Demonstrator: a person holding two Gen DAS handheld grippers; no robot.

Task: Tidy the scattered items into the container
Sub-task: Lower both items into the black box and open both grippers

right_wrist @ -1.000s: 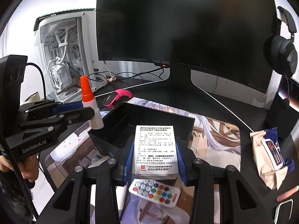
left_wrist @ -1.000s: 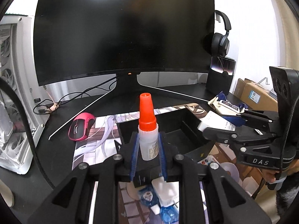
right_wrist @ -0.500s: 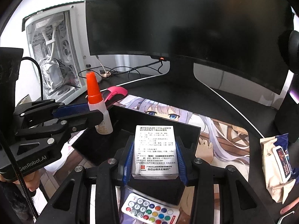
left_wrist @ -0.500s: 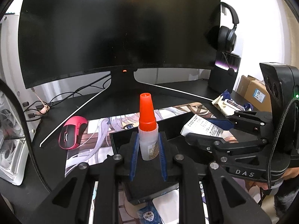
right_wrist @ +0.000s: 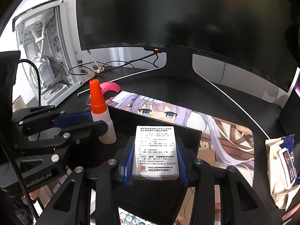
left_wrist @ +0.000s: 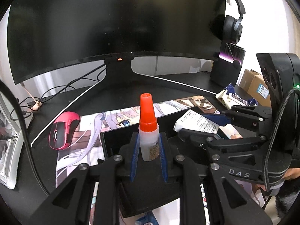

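Observation:
My left gripper [left_wrist: 148, 146] is shut on a small white bottle with an orange cone cap [left_wrist: 148, 123], held upright over the black open container [left_wrist: 112, 146]. My right gripper [right_wrist: 155, 151] is shut on a white medicine box printed with text [right_wrist: 155, 150], also above the container [right_wrist: 195, 142]. Each gripper shows in the other's view: the right one [left_wrist: 198, 129] with the box [left_wrist: 196, 122] at the right, the left one [right_wrist: 93, 121] with the bottle [right_wrist: 101, 110] at the left. The container's floor is mostly hidden by the grippers.
The container sits on a printed desk mat [right_wrist: 215, 129]. A pink mouse [left_wrist: 62, 130] lies at the left, a wipes pack [right_wrist: 281, 166] at the right. A remote [right_wrist: 129, 218] lies near the front. A large monitor [left_wrist: 116, 24], headphones [left_wrist: 232, 26] and a white PC case [right_wrist: 43, 56] stand behind.
Both grippers have moved forward and down with their items, so the container now lies right under them. The remote and the small packets have slipped to the bottom edge.

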